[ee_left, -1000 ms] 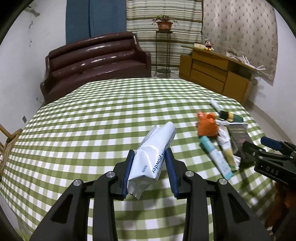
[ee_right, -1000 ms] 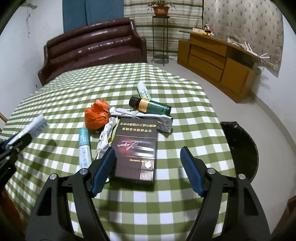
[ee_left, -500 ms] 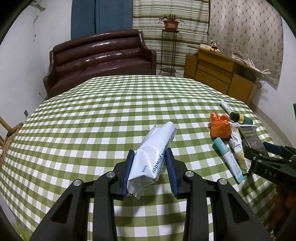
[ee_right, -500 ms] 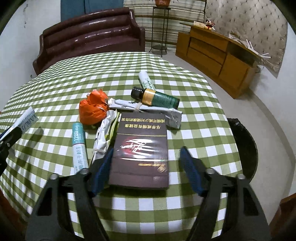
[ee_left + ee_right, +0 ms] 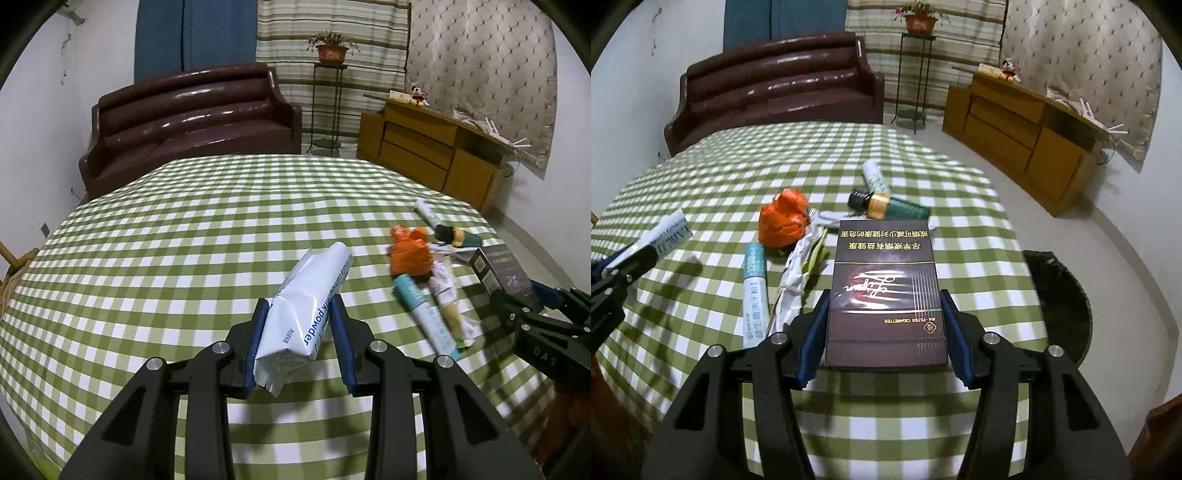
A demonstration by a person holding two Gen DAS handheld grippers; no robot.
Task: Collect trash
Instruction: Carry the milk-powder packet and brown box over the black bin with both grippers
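The left gripper (image 5: pixel 300 317) clamps a white powder sachet (image 5: pixel 308 306) above the checked table (image 5: pixel 166 258). The right gripper (image 5: pixel 884 325), its jaws having just been closing, pinches a dark cigarette carton (image 5: pixel 884 291). Only the right wrist view shows the black bin (image 5: pixel 1060 295) beside the table; the orange bag (image 5: pixel 783 219) and tube (image 5: pixel 754 295) lie left of the carton.

A dark brown leather sofa (image 5: pixel 192 122) stands against the white wall (image 5: pixel 44 122) behind the table with its green-and-white checked cloth (image 5: pixel 184 240). To its right a thin metal stand (image 5: pixel 327 107) holds a potted plant (image 5: pixel 331 50) before a striped curtain (image 5: pixel 332 22). A wooden sideboard (image 5: pixel 432 151) lines the right wall beneath a quilted hanging (image 5: pixel 480 74).
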